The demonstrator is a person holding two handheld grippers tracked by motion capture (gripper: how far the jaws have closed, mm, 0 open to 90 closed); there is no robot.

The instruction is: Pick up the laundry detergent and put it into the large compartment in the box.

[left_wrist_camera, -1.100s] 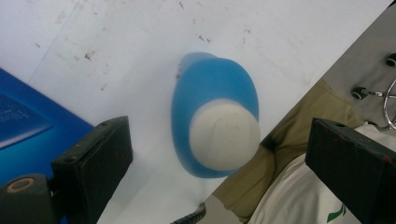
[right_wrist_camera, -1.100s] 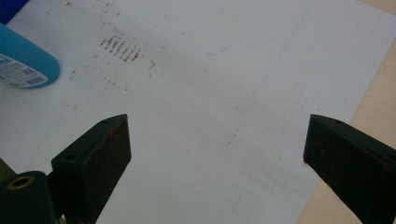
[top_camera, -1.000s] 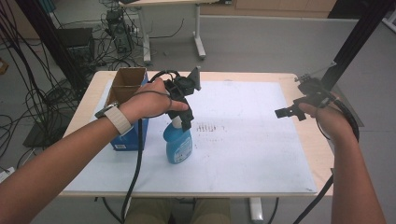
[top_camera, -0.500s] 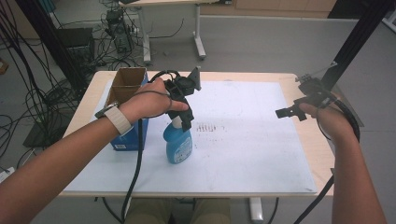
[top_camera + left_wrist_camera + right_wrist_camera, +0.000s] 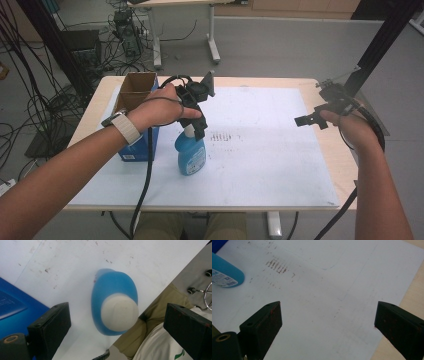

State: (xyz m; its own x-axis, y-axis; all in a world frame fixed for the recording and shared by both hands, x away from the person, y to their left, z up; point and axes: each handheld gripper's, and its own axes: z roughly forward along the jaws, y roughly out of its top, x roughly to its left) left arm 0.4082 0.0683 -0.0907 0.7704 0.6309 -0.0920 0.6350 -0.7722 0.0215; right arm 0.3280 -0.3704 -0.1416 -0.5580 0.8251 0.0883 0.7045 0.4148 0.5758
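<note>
A blue spray bottle (image 5: 191, 154) is seen standing upright on a white mat (image 5: 260, 165), left of centre in the high view. Blue liquid is visible through its clear walls; how full it is cannot be told. To its left, an open cardboard box (image 5: 136, 90) with a blue lower side is set on the table (image 5: 330, 145); its contents are hidden by its walls and by the forearm.

The left gripper (image 5: 196, 122) is held directly over the bottle's top, which is masked there by the hand. In the left gripper view the bottle (image 5: 114, 308) is shown from above, its white cap between the two widely parted jaws, untouched by either; a trousered leg is seen past the mat's edge at lower right.

The right gripper (image 5: 307, 121) is held at the right of the high view, well apart from the bottle. In the right gripper view its jaws are spread wide with nothing between them, above rows of brown marks (image 5: 277, 266) on the mat.
</note>
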